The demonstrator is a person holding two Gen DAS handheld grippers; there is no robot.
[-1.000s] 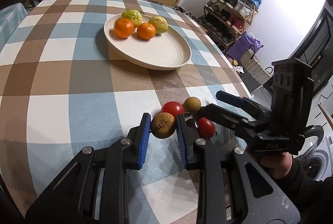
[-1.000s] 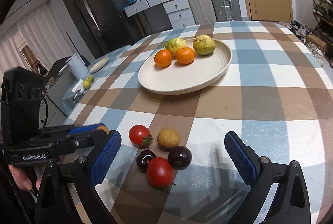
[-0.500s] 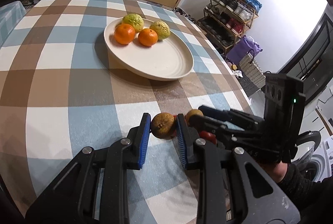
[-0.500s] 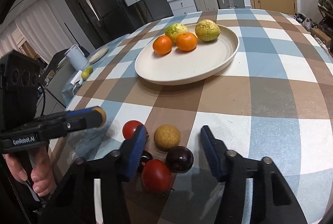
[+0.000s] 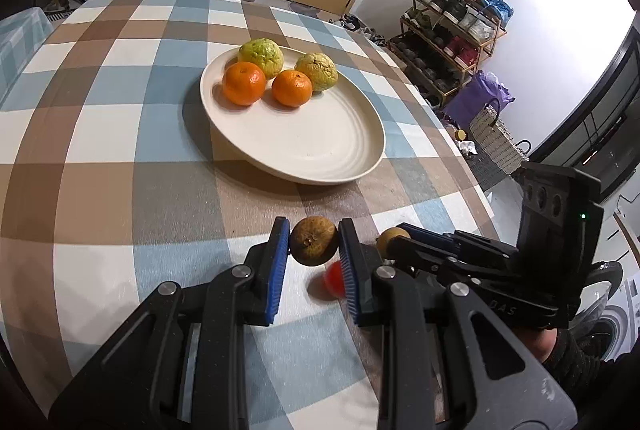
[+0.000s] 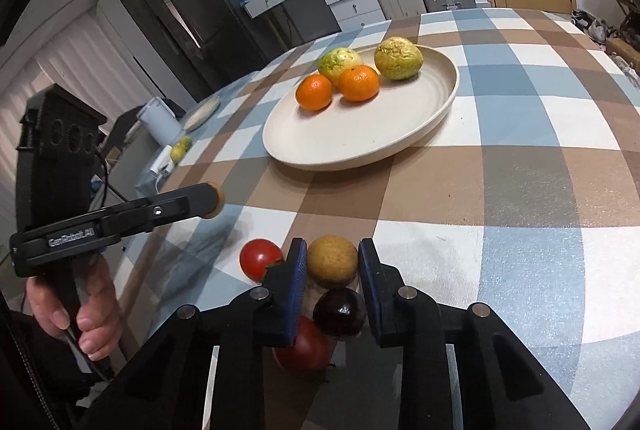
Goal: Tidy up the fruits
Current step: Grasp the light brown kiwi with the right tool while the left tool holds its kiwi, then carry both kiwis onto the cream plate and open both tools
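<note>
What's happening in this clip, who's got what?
A person works two handheld grippers over a checked table. The left gripper is shut on a brown fruit, raised off the cloth. The right gripper closes around a yellow-brown fruit among tomatoes. The plate holds two oranges and two green fruits.

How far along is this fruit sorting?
Four fruits, two oranges and two green ones, already sit on the plate. The left gripper holds a brown fruit; the right gripper closes around a yellowish fruit. Two tomatoes and a dark plum remain on the tablecloth.
</note>
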